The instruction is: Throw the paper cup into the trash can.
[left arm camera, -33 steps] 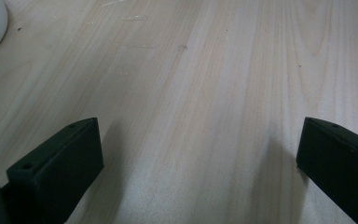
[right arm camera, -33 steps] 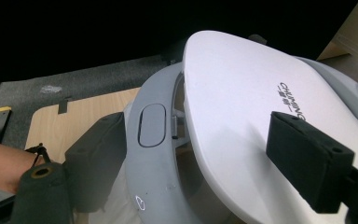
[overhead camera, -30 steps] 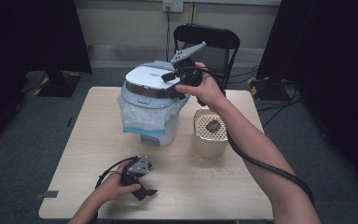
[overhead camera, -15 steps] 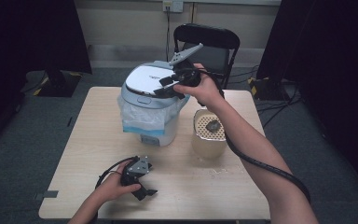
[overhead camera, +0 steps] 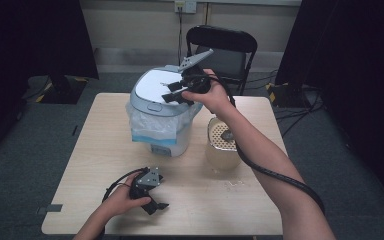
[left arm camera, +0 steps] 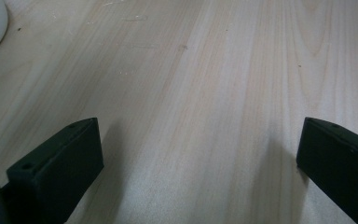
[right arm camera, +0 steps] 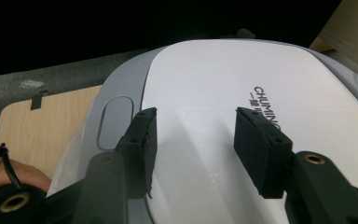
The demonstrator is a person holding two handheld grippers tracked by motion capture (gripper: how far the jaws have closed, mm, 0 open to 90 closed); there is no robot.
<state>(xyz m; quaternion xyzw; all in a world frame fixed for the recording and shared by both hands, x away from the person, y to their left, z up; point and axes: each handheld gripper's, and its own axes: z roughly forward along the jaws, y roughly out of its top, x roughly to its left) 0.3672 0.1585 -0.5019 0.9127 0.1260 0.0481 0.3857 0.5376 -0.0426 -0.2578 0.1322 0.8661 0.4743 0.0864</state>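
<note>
Your right tongs [overhead camera: 172, 95] hover over the white lid of the rice cooker [overhead camera: 162, 117]; their jaws have just been closing and now stand drawn in as far as they go, nothing between them; your left tongs [overhead camera: 152, 200] rest on the table [overhead camera: 95, 150] near its front edge, jaws spread wide over bare wood. Black lettering on the lid [right arm camera: 242, 121] reads "CHUMING", cut off by a jaw, with smaller characters beneath that you cannot make out. Clear plastic wraps the cooker's body; a beige pot [overhead camera: 222, 150] stands just beside it. Pale wood tabletop; grey carpet; a black folding chair [overhead camera: 222, 47] behind; dark curtains either side.
</note>
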